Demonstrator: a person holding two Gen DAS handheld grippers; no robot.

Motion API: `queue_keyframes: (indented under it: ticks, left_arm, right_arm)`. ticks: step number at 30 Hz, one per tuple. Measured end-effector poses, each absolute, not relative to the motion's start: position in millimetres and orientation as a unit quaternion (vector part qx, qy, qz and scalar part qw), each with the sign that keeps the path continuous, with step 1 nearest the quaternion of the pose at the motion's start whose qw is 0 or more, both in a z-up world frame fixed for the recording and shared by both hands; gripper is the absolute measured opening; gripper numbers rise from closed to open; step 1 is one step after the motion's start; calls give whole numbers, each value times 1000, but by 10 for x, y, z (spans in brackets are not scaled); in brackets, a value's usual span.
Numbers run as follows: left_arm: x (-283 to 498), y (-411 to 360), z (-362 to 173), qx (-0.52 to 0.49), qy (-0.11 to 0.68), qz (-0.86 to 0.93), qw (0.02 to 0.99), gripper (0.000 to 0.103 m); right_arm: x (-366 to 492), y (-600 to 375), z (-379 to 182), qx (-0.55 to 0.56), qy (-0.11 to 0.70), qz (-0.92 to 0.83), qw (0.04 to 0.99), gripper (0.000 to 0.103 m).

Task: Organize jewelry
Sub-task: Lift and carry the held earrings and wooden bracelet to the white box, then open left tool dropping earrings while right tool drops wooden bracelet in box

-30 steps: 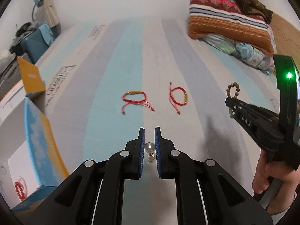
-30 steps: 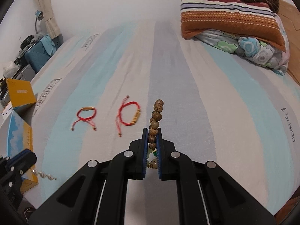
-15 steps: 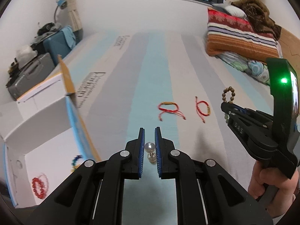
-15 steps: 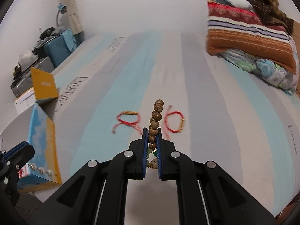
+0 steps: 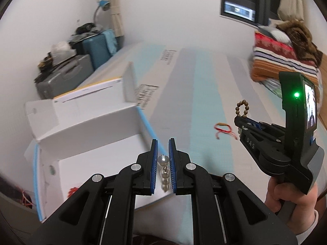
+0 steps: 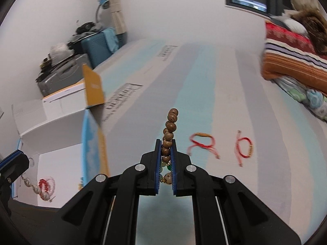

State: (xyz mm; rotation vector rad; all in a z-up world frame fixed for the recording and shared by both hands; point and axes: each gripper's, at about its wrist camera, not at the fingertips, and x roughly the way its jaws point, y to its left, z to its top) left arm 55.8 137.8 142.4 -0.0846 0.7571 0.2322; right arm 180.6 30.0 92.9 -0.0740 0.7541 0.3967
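Observation:
My left gripper [image 5: 163, 144] is shut on a string of silver-white pearl beads [image 5: 163, 161]; it hangs over the near edge of an open white cardboard box [image 5: 85, 143]. Seen from the right wrist, those pearls [image 6: 35, 187] dangle above the box floor. My right gripper [image 6: 165, 143] is shut on a brown wooden bead bracelet [image 6: 170, 126], whose loop [image 5: 242, 108] stands up above the jaws in the left wrist view. Two red cord bracelets [image 6: 203, 145] [image 6: 244, 149] lie on the striped bed. A red bead bracelet [image 6: 46, 184] lies inside the box.
The box has a blue-and-orange side flap [image 6: 92, 140] and a raised orange flap [image 6: 93, 88]. Suitcases [image 5: 67, 75] stand beyond the bed's left edge. Folded striped blankets [image 6: 296, 61] are piled at the far right. A hand [image 5: 292, 200] holds the right gripper's handle.
Both grippers have swung left and risen, each still holding its beads. The white box has come into the centre-left of both views and the red cord bracelets have shifted right.

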Motion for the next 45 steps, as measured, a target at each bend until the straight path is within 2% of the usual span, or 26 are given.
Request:
queue_keyframes:
  ticks: [13, 21, 37, 45]
  left_arm:
    - [151, 2500, 1223, -91, 386, 201, 896, 10]
    - [23, 2938, 940, -116, 406, 235, 875, 10]
    - [211, 3395, 239, -148, 487, 252, 823, 10]
    - [267, 3469, 21, -167, 520, 238, 804, 10]
  right_arm:
    - [1377, 1414, 1016, -81, 348, 265, 896, 7]
    - [1112, 1982, 791, -116, 352, 304, 878, 7]
    - [1245, 2530, 14, -175, 462, 326, 806, 7]
    - [1302, 2601, -125, -200, 509, 309, 778, 7]
